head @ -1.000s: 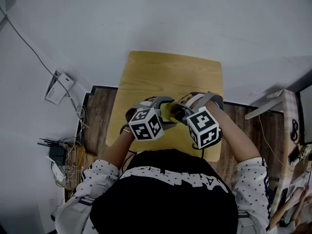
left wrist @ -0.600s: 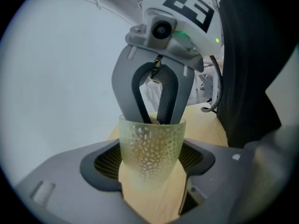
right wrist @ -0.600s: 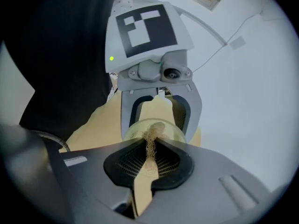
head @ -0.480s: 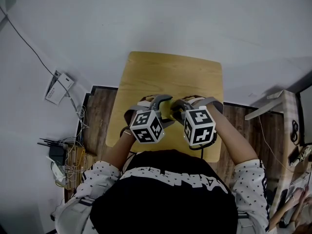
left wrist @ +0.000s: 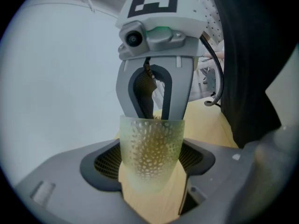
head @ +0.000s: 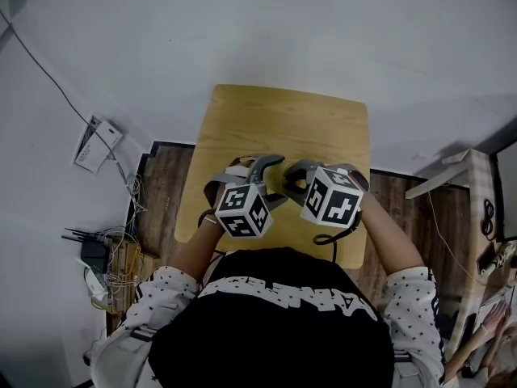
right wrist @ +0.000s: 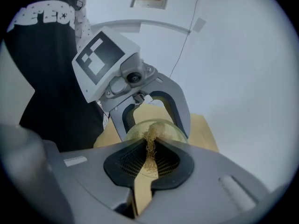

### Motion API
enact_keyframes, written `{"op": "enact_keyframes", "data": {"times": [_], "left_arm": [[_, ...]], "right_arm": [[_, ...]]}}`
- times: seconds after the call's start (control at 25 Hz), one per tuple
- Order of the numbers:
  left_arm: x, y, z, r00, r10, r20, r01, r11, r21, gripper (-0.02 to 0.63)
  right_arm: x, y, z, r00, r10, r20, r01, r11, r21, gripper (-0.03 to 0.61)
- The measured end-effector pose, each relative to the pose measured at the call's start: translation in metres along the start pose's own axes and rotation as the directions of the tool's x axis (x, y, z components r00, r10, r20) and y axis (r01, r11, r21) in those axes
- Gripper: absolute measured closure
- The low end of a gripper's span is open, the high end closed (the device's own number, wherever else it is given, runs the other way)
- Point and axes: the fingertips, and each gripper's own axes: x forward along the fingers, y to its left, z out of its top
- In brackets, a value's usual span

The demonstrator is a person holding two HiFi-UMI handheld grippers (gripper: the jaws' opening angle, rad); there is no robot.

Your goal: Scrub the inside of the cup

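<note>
A translucent yellow-green cup with a dimpled wall lies on its side between the jaws of my left gripper, which is shut on it. From the other side, the cup shows its open mouth. My right gripper is shut on a straw-coloured fibrous scrubber, whose tip pokes into that mouth. In the head view both grippers meet nose to nose over the near part of the wooden table: left gripper, right gripper. The cup there is mostly hidden between them.
The small table has edges close on all sides, and my torso is right behind the grippers. On the floor at the left lie a white box and a router with tangled cables. A wooden frame stands at the right.
The right gripper has rolled, its marker cube tipping up and toward the left gripper, and shifted slightly inward. The left gripper and cup have stayed almost still.
</note>
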Motion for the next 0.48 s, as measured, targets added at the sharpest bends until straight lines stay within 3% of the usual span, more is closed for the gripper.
{"op": "enact_keyframes", "data": {"times": [0.28,0.48], "left_arm": [[-0.0013,0.0019,0.0016,1.0,0.02,0.004,-0.021,1.0,0.019,0.245],[-0.0018,0.005,0.0027,0.999,0.035,0.008,-0.035,0.999,0.021,0.245]], "right_arm": [[-0.0043,-0.001,0.0037,0.996,0.043,0.084,-0.055,0.987,0.153,0.531],[-0.0075,-0.0063,0.0054,0.986,0.062,0.154,-0.103,0.955,0.278,0.531]]}}
